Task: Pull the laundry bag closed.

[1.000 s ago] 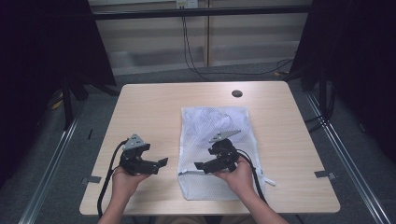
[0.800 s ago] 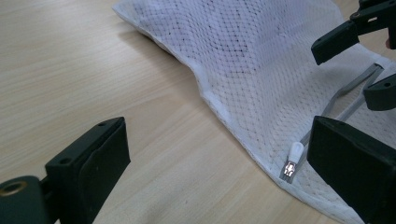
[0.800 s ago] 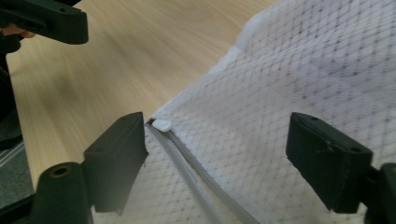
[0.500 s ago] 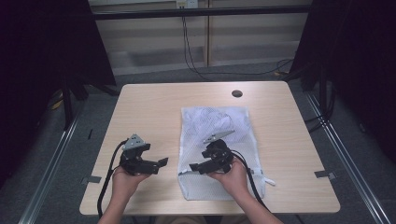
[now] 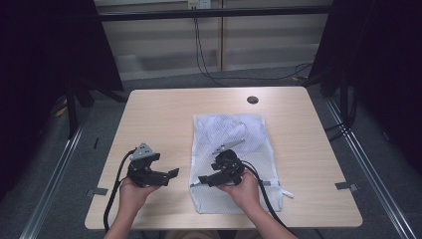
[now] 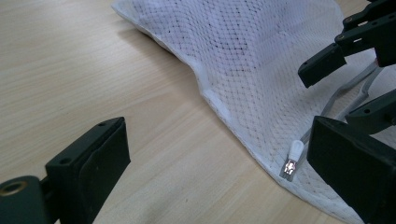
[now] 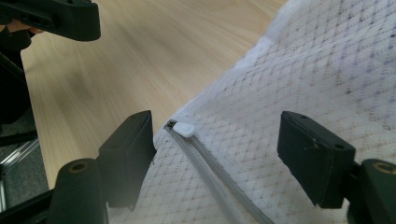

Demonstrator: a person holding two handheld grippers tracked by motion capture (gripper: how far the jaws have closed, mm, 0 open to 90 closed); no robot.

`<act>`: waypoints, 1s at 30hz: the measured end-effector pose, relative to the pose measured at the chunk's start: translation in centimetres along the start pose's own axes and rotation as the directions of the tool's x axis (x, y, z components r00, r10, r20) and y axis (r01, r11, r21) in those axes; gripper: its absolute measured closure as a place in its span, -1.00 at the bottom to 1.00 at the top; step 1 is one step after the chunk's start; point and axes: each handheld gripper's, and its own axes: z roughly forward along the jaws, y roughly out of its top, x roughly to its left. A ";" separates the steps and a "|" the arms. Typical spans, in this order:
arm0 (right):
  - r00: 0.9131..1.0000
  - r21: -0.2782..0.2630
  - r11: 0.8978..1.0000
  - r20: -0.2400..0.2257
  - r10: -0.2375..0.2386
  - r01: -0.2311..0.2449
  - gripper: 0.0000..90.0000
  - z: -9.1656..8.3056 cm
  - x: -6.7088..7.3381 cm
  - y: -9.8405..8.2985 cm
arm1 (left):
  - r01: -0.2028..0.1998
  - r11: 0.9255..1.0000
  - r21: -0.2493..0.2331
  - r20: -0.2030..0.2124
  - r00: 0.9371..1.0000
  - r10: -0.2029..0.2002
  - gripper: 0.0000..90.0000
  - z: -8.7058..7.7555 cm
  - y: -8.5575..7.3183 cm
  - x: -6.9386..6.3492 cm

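In the high view, both forearms enter from the bottom edge. The left gripper [image 5: 171, 174] sits at lower left of centre over bare table [image 5: 164, 119], held low in the left hand [image 5: 133, 191] and aimed toward the frame's right, jaws spread with nothing between them. The right gripper [image 5: 199, 180] is just right of it, tipped leftward in the right hand [image 5: 245, 191] over the near left edge of the white mesh bag [image 5: 263, 144], which lies flat at centre right.

In the left gripper view, its two black jaws stand wide apart at the lower corners; the bag's edge runs diagonally from top centre to lower right, the zipper pull [image 6: 293, 157] beside the right-hand jaw.

In the right gripper view, the jaws have just been closing but remain spread, straddling the zipper pull [image 7: 181, 128] and grey zipper track [image 7: 219, 179] without pressing them
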 end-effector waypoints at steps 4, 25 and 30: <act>1.000 0.001 1.000 -0.019 0.001 -0.001 -0.32 0.3 0.0 0.0 | -0.001 1.000 0.000 0.001 1.000 0.001 -0.87 0.0 0.0 0.0; 0.994 0.059 0.995 -0.075 0.082 -0.078 0.03 1.4 0.0 0.1 | 0.010 1.000 0.000 -0.008 1.000 -0.010 -0.88 0.0 -0.1 0.2; 0.990 0.082 0.992 -0.099 0.104 -0.096 0.14 2.0 0.3 0.1 | 0.009 1.000 0.002 -0.008 1.000 -0.009 -0.88 0.0 -0.1 0.2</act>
